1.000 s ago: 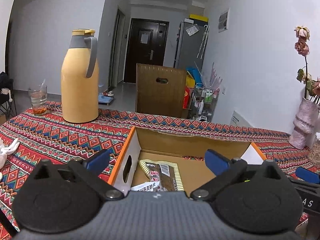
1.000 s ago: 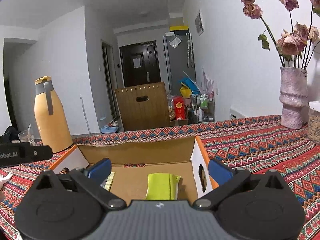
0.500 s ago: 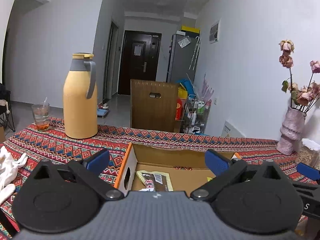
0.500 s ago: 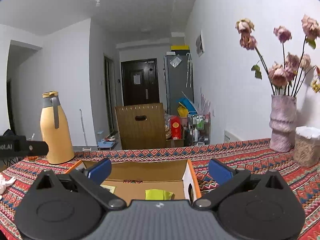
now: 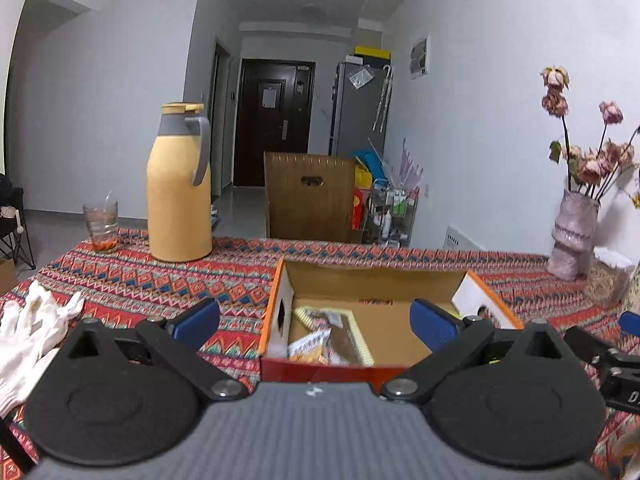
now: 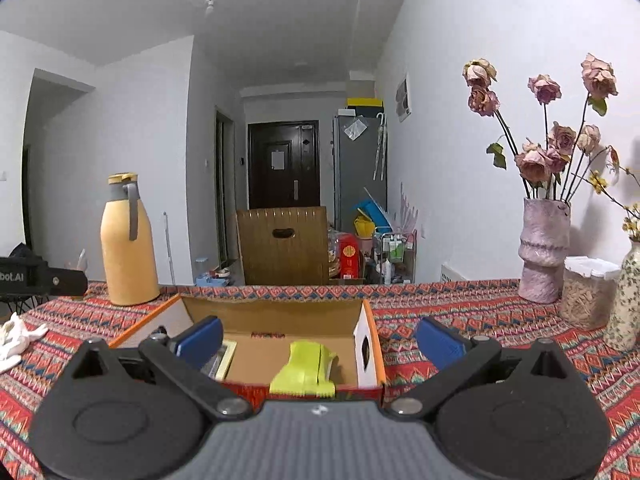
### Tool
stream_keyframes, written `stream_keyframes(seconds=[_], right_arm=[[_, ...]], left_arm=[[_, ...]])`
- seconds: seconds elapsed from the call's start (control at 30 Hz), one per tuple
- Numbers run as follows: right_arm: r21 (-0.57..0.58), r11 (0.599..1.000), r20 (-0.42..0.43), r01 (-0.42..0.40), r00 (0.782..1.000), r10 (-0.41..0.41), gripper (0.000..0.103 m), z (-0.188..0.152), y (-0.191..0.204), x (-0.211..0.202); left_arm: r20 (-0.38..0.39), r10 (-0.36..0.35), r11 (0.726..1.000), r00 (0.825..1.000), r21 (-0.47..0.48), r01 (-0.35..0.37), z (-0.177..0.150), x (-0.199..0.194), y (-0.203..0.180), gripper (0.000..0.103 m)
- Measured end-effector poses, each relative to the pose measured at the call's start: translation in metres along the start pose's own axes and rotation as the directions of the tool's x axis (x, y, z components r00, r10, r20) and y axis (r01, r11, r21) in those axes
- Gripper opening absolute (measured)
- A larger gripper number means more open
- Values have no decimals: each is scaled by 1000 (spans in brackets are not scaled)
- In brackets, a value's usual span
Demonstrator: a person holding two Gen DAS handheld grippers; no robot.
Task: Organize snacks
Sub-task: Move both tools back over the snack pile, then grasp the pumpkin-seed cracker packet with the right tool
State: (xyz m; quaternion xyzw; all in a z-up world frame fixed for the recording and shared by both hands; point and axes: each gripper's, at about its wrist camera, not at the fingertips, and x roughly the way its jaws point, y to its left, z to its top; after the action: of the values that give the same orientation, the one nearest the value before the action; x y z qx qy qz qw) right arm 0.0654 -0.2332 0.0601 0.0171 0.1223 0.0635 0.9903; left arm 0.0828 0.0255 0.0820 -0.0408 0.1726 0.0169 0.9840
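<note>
Fingers of both grippers are spread wide with nothing held between them. On the left gripper [image 5: 314, 322], the blue pads [image 5: 198, 322] are seen on either side of the cardboard box [image 5: 372, 282], which is set on the patterned tablecloth [image 5: 168, 280] just beyond the tool. Inside the box, at its left end, several snack packets [image 5: 332, 338] are laid flat, one brown with a pale striped border and a smaller white and orange one at the near wall. The right gripper [image 6: 318, 340] is held before the same box [image 6: 276, 316], and a lime-green packet [image 6: 304, 372] is seen leaning over the near wall towards the right end. A yellow thermos jug [image 5: 178, 188] is stood on the far left of the table, with a glass [image 5: 100, 222] to its left. White gloves [image 5: 28, 340] are laid at the near left. A pink vase of dried roses [image 6: 544, 250] is placed far right, with a lidded jar [image 6: 586, 292] beside it.
</note>
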Motion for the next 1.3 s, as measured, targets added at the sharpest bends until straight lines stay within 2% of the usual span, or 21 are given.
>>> stream_keyframes(seconds=[0.27,0.4,0.53,0.63,0.77,1.3], right_arm=[[17,1000,-61,12,998,-11,103,-29,-8,-22],[30,999,-99,26,995,-23,103,-46,-15,-26],[47,998,-124,29,992,-23,103,-60,-22,-30],[55,998,-140,35,990,-27,103,-68,-25,-30],[62,997,-152,47,988,-37,103,-73,-26,-29],[52,997,-172,64,984,-55,103,-77,-26,-22]], left_arm=[[-68,22,999,997,51,-18,-33,-4,12,103],[-106,20,999,994,38,-16,-49,-2,17,103],[-102,11,1000,995,28,-8,-63,-1,19,103],[-81,28,999,996,38,-25,-72,1,17,103],[-91,39,998,995,44,-35,-84,7,16,103],[-100,31,1000,995,2,-31,-86,9,24,103]])
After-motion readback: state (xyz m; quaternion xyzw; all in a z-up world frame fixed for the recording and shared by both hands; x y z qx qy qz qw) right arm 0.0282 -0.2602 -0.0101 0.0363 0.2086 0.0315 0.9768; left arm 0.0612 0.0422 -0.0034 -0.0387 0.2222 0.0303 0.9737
